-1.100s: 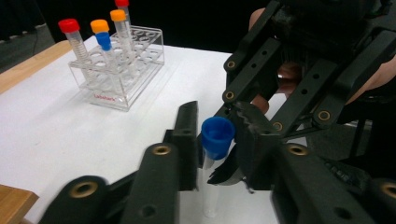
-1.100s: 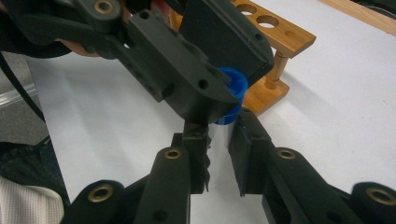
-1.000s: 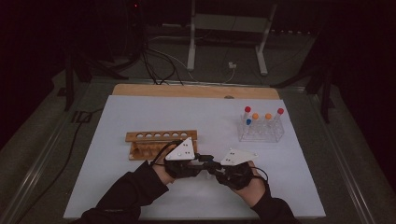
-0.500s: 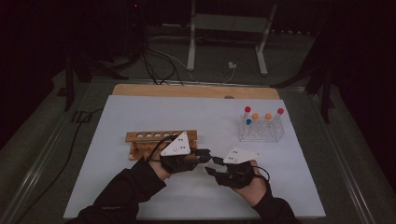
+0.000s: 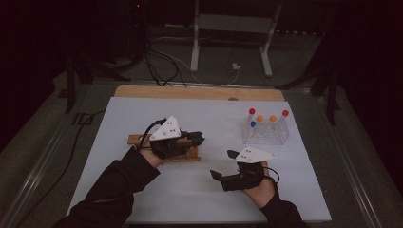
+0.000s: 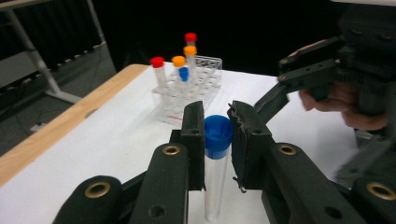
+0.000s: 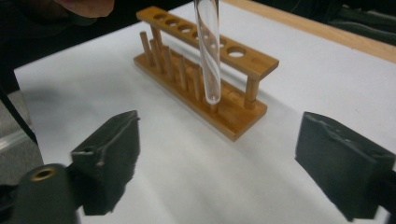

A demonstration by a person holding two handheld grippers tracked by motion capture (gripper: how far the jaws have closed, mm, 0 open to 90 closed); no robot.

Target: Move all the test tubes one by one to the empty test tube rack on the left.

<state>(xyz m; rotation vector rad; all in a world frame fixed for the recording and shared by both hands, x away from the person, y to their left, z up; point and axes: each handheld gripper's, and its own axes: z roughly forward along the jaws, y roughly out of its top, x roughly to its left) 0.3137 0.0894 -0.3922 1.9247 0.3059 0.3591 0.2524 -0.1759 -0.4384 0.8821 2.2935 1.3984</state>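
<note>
Near right: my right gripper, jaws spread wide after just opening, nothing between them. Near left: my left gripper, jaws clamped on the blue-capped tube, held upright above the worktop. Just beyond: wooden rack, holes vacant. Far right: clear rack with capped tubes. Step, as I judge: handover done, carrying to the wooden rack. Next: align the tube's tip over a hole, lower.
</note>
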